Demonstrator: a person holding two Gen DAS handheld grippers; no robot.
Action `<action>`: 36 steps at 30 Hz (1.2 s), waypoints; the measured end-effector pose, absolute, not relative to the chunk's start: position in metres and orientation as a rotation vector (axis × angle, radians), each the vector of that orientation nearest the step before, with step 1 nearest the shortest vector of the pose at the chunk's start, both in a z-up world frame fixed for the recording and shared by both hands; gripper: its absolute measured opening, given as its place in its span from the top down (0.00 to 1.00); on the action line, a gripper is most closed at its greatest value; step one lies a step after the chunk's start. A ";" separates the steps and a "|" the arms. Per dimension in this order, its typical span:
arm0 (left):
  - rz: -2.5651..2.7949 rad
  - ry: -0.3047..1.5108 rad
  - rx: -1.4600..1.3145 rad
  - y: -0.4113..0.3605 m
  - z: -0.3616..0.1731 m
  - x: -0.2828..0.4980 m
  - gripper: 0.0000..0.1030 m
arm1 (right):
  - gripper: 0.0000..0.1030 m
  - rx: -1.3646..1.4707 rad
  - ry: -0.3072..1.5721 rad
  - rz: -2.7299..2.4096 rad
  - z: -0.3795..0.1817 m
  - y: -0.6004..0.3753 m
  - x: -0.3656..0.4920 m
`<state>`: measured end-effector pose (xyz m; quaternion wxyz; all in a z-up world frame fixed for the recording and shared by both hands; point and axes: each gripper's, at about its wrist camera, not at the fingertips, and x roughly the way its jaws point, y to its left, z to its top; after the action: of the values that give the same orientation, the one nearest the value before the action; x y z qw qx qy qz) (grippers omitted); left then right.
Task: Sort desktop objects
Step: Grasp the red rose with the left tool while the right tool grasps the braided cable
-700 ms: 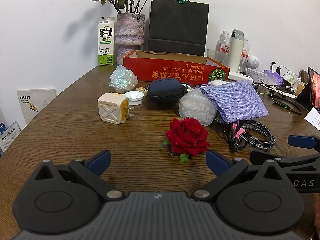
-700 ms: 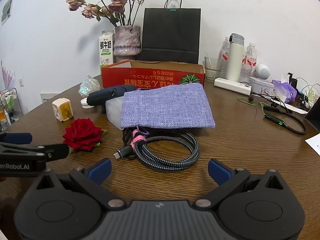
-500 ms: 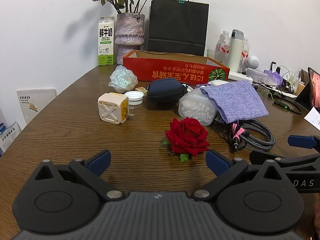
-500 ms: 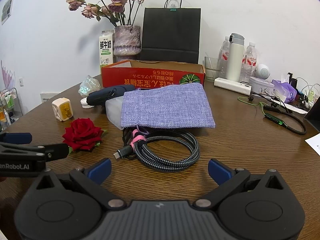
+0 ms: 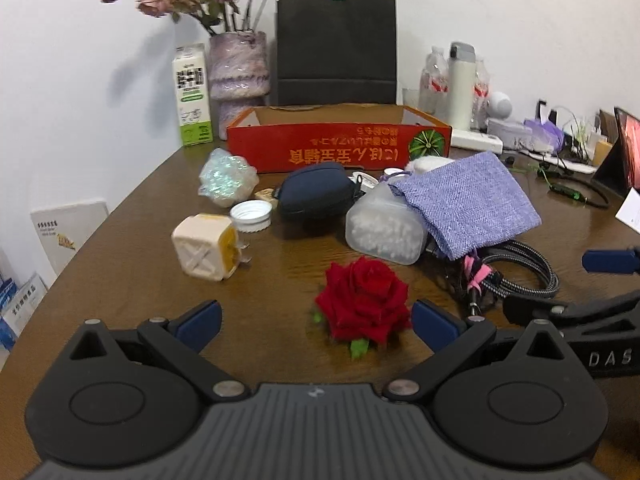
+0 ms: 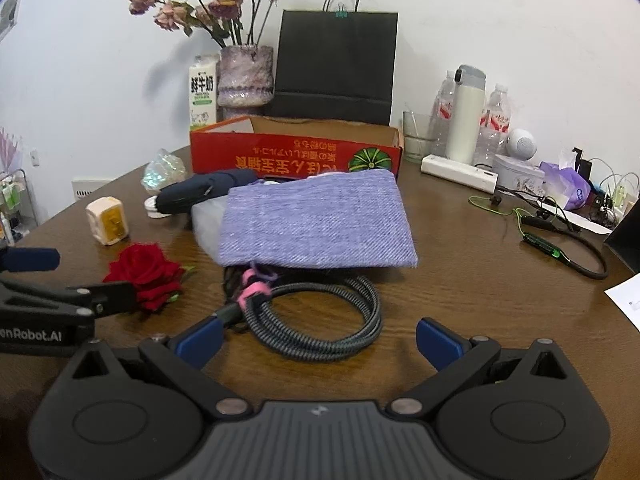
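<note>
Jaws on both grippers are standing wide apart and holding nothing. In the left wrist view the left gripper (image 5: pixel 316 318) is hovering low over the desk (image 5: pixel 132 280), level and pointing toward the far wall, with the red rose (image 5: pixel 363 299) lying on the wood between its blue fingertips (image 5: pixel 199 320), nearer the right one and touching neither. At the right edge of that frame the right gripper (image 5: pixel 608 280) is showing side-on beside it. In the right wrist view the right gripper (image 6: pixel 318 338) is hovering likewise, and the coiled braided cable (image 6: pixel 320 320) is lying just ahead of its fingertips (image 6: pixel 438 342); the left gripper (image 6: pixel 60 280) is reaching in from the left edge, partly covering the rose (image 6: pixel 146 270).

The purple cloth pouch (image 6: pixel 316 222) is resting across the frosted plastic container (image 5: pixel 384 228) and overlapping the cable's pink-tied end. Only the left view is showing the container's white contents, the white bottle cap (image 5: pixel 251 216) and the whole navy zip case (image 5: pixel 318 196), along with a full face of the cream plug adapter (image 5: pixel 206 252). Only the right view is showing the green-and-black neckband earphones (image 6: pixel 560 244) at centre right and the glass (image 6: pixel 416 140) beside the red cardboard box (image 6: pixel 296 156). The box is sitting in the upper middle of both frames, in front of the black paper bag (image 5: pixel 336 48).
</note>
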<state>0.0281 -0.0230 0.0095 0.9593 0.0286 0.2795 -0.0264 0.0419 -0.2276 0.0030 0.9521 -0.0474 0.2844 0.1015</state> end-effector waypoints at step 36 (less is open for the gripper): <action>-0.245 0.513 -0.133 0.019 0.070 0.035 0.63 | 0.15 0.049 0.535 0.418 0.067 -0.253 0.042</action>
<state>0.0352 0.0186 0.0704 0.9577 -0.0656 0.2529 -0.1206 0.0424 -0.2529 0.0673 0.9426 0.0241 0.2625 0.2049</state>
